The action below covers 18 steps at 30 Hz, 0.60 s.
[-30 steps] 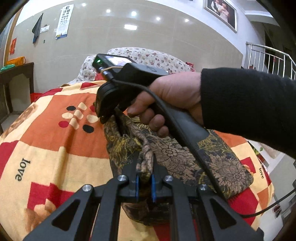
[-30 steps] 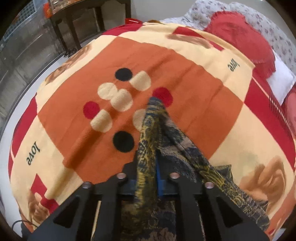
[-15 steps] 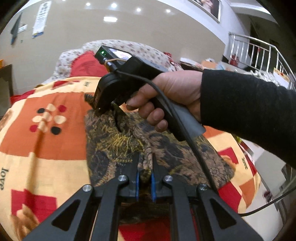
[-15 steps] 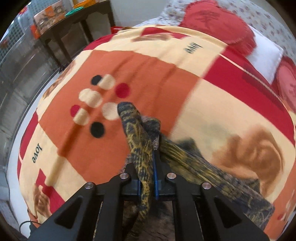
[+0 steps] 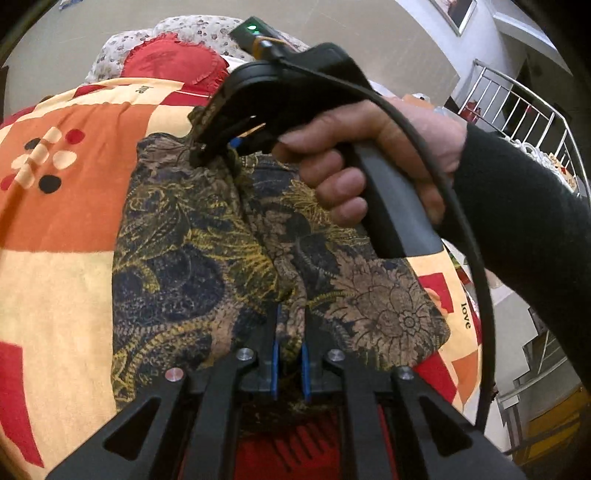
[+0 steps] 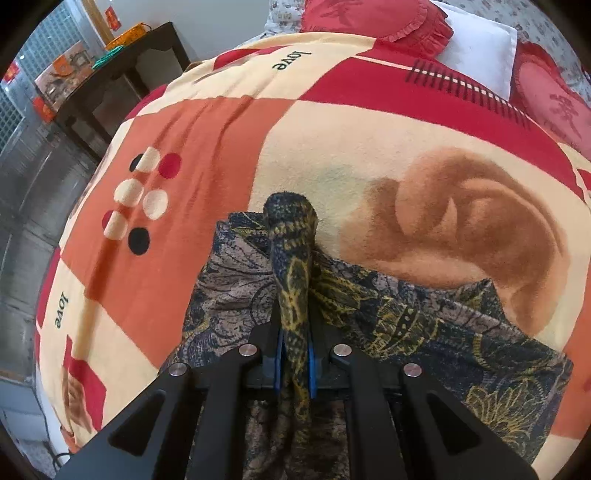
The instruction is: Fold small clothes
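Note:
A small dark garment with a brown, navy and gold floral print lies on the bed blanket. My left gripper is shut on a pinched fold at its near edge. My right gripper is shut on a bunched fold of the same garment at its far edge. In the left wrist view the right gripper is seen from outside, held by a hand over the garment's far edge. The cloth lies doubled over between the two grippers.
The blanket is orange, cream and red with dots and "love" text. Red heart cushions and a white pillow lie at the bed's head. A dark side table stands beside the bed. A stair railing is at right.
Both grippers, still shut on the garment, have carried it sideways across the blanket away from the dot pattern. The cloth now lies flatter and more spread on the bed.

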Motion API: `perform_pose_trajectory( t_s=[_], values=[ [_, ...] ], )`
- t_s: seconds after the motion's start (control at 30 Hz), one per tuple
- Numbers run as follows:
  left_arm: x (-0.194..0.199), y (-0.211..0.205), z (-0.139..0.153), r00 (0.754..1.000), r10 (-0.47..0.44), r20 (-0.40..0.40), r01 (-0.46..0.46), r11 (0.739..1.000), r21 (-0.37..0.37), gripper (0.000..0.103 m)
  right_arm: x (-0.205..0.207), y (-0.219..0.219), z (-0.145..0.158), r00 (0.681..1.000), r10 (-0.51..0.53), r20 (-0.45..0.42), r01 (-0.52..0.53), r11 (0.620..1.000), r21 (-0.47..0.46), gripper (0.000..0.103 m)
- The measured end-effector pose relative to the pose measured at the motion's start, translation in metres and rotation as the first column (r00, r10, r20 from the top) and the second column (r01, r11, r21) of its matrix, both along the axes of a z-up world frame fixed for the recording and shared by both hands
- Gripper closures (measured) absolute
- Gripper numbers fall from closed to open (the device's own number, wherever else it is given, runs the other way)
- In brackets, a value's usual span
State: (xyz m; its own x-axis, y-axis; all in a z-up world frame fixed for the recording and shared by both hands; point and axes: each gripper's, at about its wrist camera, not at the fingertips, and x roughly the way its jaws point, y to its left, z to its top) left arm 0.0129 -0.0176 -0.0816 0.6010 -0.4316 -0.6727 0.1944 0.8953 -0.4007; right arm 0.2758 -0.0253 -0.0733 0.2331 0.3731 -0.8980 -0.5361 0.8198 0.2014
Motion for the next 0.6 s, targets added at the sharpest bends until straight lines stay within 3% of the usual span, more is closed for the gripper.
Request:
perform_pose_trajectory(
  t_s=[0.13,0.27,0.6],
  values=[
    [-0.002,-0.019,0.014,0.997,-0.062,0.045,0.063,0.998,-0.028,0.095,0.004,-0.021,0.006,1.0,-0.003,0.0,0.003,1.0,0.0,0.096],
    [0.004,-0.043,0.014,0.993,-0.113,0.034,0.114,0.992,-0.047,0.095,0.007,-0.051,0.009,1.0,-0.014,-0.002,0.014,1.0,-0.009,0.096],
    [0.014,-0.116,0.03,0.968,-0.239,0.07,0.241,0.97,-0.025,0.095,0.011,-0.13,0.021,0.999,-0.043,0.019,0.044,0.999,-0.03,0.096]
  ],
)
